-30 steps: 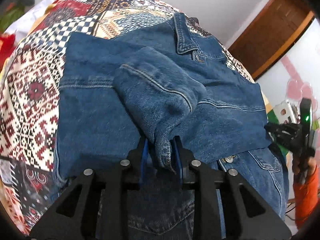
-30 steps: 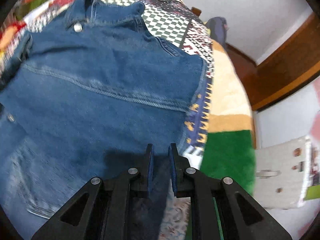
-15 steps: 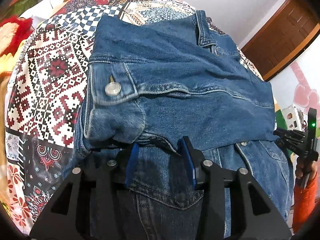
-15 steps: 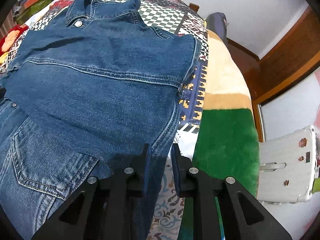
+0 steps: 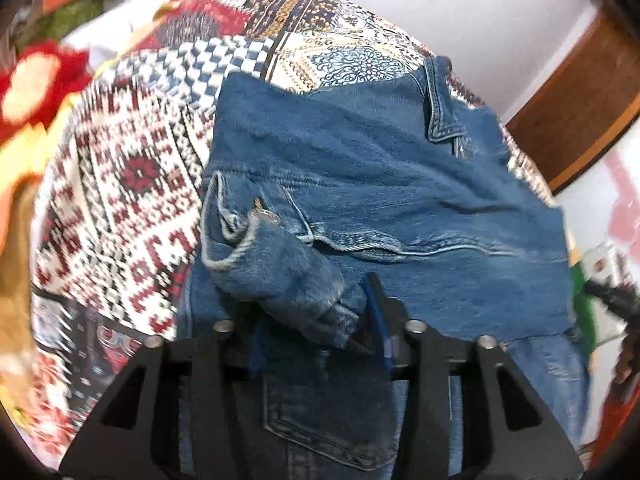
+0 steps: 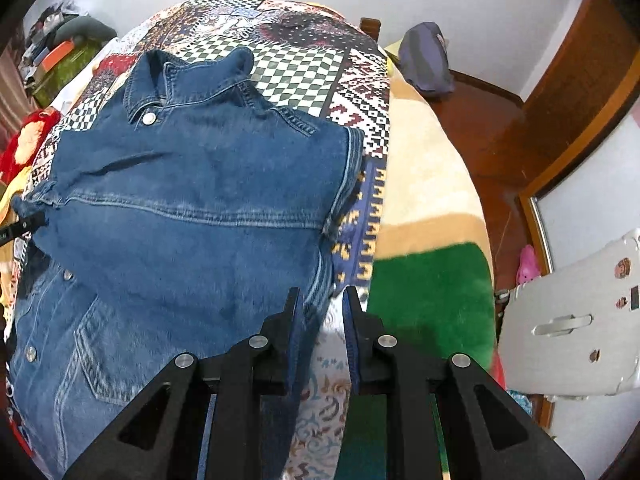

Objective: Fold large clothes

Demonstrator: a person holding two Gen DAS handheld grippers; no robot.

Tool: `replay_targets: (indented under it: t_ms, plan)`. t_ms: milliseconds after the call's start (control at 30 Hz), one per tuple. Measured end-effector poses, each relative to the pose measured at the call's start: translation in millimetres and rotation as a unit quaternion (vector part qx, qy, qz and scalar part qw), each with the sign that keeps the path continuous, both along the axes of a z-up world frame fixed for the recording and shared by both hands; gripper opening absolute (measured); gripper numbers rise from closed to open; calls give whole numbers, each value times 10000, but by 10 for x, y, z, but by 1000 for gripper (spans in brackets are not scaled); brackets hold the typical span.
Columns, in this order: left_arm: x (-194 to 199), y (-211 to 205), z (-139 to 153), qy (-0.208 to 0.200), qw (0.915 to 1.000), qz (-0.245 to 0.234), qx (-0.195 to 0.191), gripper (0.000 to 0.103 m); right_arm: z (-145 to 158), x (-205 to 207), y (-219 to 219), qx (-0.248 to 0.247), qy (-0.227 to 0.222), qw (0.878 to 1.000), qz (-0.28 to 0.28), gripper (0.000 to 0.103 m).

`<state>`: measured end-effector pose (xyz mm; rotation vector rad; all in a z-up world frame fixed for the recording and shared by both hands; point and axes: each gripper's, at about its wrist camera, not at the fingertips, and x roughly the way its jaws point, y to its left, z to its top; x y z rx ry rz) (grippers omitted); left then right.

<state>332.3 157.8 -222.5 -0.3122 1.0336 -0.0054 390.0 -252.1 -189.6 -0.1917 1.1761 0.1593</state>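
Observation:
A blue denim jacket point(image 5: 380, 200) lies spread on a patchwork bedspread point(image 5: 132, 184), collar at the far end. Its left sleeve cuff point(image 5: 280, 276) lies bunched across the body, resting between the fingers of my left gripper point(image 5: 316, 340), whose jaws stand wide apart. In the right wrist view the jacket point(image 6: 192, 200) fills the left half, its right sleeve folded across the front. My right gripper point(image 6: 320, 320) is open and empty, hovering just off the jacket's right side edge.
The bedspread point(image 6: 360, 92) ends at a cream and green blanket point(image 6: 424, 240) on the right. A white suitcase point(image 6: 572, 320) stands beside the bed. A wooden door point(image 5: 580, 100) and a dark bundle point(image 6: 424, 60) are beyond. Red and yellow cloth point(image 5: 36, 80) lies left.
My left gripper let go of the sleeve, opened wide and pulled back a little; the cuff has dropped onto the jacket body. My right gripper opened and backed off the jacket's edge.

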Motion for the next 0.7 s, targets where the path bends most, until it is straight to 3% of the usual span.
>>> replay_targets:
  t_ms: [133, 200, 267, 433, 500, 533, 567, 700]
  plan:
    - [-84, -50, 326, -573, 9969, -77, 524, 32, -143, 127, 97, -85, -26, 9999, -64, 15]
    - [-96, -15, 378, -638, 9960, -76, 613, 32, -263, 155, 126, -129, 105, 9999, -35, 15]
    - [-94, 49, 335, -539, 9964, -121, 639, 32, -385, 152, 157, -179, 151, 9997, 2, 15]
    - [-125, 120, -85, -18, 9987, -65, 497, 33, -428, 6, 200, -403, -131, 9990, 165, 19]
    - [-146, 110, -248, 125, 9988, -26, 480, 39, -460, -38, 159, -560, -139, 9983, 26, 42]
    - [-172, 130, -274, 115, 9989, 7, 445, 40, -474, -64, 120, -793, -228, 9965, -138, 71]
    - [-197, 156, -266, 107, 9992, 47, 394, 42, -477, -82, 62, -952, -325, 9945, -293, 92]
    - [-327, 252, -161, 64, 9993, 120, 345, 58, -472, -118, -226, -202, -47, 9977, -639, 93]
